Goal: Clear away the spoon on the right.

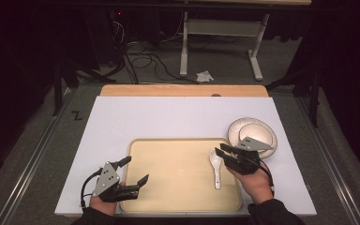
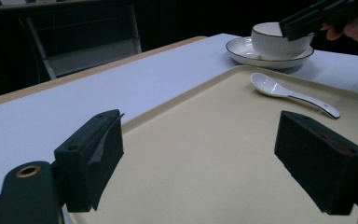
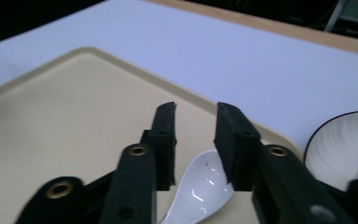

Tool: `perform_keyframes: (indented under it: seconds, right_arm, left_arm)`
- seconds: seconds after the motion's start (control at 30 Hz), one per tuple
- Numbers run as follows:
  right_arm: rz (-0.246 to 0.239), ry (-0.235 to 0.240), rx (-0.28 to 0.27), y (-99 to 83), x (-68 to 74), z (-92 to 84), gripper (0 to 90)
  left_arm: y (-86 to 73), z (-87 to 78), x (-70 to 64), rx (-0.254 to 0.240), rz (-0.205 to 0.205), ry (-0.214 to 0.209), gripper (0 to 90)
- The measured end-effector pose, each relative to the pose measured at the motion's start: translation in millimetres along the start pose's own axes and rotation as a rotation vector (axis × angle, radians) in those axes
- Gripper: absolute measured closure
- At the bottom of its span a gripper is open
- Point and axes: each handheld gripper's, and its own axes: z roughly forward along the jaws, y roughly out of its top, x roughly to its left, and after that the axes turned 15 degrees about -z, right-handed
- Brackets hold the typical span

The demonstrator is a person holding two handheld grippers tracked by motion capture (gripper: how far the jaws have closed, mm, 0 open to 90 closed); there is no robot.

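A beige tray (image 1: 168,187) lies on the white sheet of the counter (image 1: 168,117), close to the person's edge. The one thing in it is a white ceramic soup spoon (image 1: 215,166), at the tray's right side, its bowl pointing away from the person and its handle toward them. In the left gripper view the spoon (image 2: 289,93) lies flat, with a dark tip on its handle.

Just past the tray's far right corner, on the white sheet, stands a white plate with a dark rim (image 1: 258,136), and a small white ribbed bowl (image 2: 277,42) sits in it. What the bowl holds, if anything, cannot be made out from these angles.

The right claw (image 1: 224,151) hangs over the spoon's bowl end, near the tray's right rim. Its jaws stand a little apart with nothing between them; in the right gripper view the claw (image 3: 195,135) frames the spoon's glossy scoop (image 3: 200,191) below, and whether it touches the spoon is hard to judge. The plate's rim (image 3: 340,140) shows at the right of that view.

The left claw (image 1: 136,171) is at the tray's near left corner, its jaws spread wide and empty, one toward the tray's left rim and one over the tray's bare floor. In the left gripper view the claw (image 2: 200,149) opens across the bare tray (image 2: 191,154), facing the spoon and the plate.

Beyond the counter, a grey floor carries loose cables (image 1: 145,61) and a crumpled white scrap (image 1: 205,76).
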Motion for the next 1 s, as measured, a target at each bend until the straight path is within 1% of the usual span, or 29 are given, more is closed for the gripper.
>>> perform_keyframes:
  seconds: [0.07, 0.13, 0.2, 0.27, 0.33, 0.37, 0.4, 0.43, 0.47, 0.5, 0.53, 0.57, 0.63, 0.67, 0.73, 0.83, 1.0]
  right_arm:
    - [0.001, 0.0, -0.052, -5.2, -0.9, -12.4, 57.4]
    - [0.006, 0.009, -0.092, -10.9, -0.8, -21.4, 48.2]
    - [0.014, 0.027, -0.115, -19.1, -0.5, -30.3, 37.8]
    - [0.017, 0.025, -0.121, -25.7, 1.2, -36.8, 28.2]
    - [0.012, 0.011, -0.135, -33.6, 3.2, -44.4, 21.1]
    - [0.017, 0.0, -0.147, -37.6, 4.3, -48.7, 17.0]
    - [0.02, -0.016, -0.157, -41.7, 4.9, -52.8, 14.8]
    - [0.029, -0.028, -0.157, -45.8, 5.3, -57.5, 13.1]
    - [0.039, -0.039, -0.152, -49.2, 5.7, -61.7, 9.2]
    - [0.041, -0.055, -0.14, -52.5, 6.1, -66.0, 2.4]
    - [0.038, -0.068, -0.13, -54.9, 6.3, -68.8, 0.6]
    - [0.039, -0.074, -0.129, -57.0, 6.7, -70.9, 0.6]
    - [0.027, -0.083, -0.141, -62.8, 7.9, -74.2, 0.6]
    - [0.03, -0.083, -0.138, -63.7, 8.4, -74.4, 0.6]
    - [0.027, -0.07, -0.146, -63.8, 8.0, -72.6, 0.6]
    - [0.028, -0.067, -0.144, -63.7, 8.1, -70.5, 0.6]
    - [0.038, -0.069, -0.141, -66.1, 6.4, -69.8, 0.6]
  left_arm:
    - [-0.1, 0.3, -0.1, 0.002, -0.001, 0.0, 15.9]
    - [-0.2, 0.6, -0.2, 0.003, 0.001, 0.003, 15.9]
    - [-0.2, 0.8, -0.4, 0.004, 0.001, 0.007, 15.9]
    - [-0.3, 0.8, -0.7, 0.002, -0.002, 0.009, 15.9]
    - [-0.2, 0.4, -1.6, 0.003, -0.001, 0.012, 15.9]
    - [-0.2, 0.2, -2.7, 0.001, 0.001, 0.014, 15.9]
    - [-0.1, -0.1, -3.8, 0.002, 0.009, 0.017, 15.9]
    - [0.0, -0.3, -5.1, -0.001, 0.011, 0.016, 15.8]
    - [0.4, -0.5, -6.2, -0.003, 0.012, 0.013, 15.9]
    - [0.6, -0.6, -6.7, -0.005, 0.012, 0.012, 15.9]
    - [0.7, -0.4, -6.9, -0.006, 0.012, 0.013, 15.9]
    - [0.6, 0.1, -6.8, -0.002, 0.013, 0.014, 15.9]
    - [0.8, 1.2, -6.0, 0.011, 0.012, 0.008, 15.9]
    - [0.9, 2.3, -5.6, 0.02, 0.009, 0.003, 15.9]
    - [0.8, 2.5, -5.8, 0.02, 0.011, 0.004, 15.9]
    - [0.8, 1.2, -6.2, 0.01, 0.018, 0.006, 15.9]
    - [0.9, 0.7, -5.2, 0.005, 0.015, 0.01, 15.9]
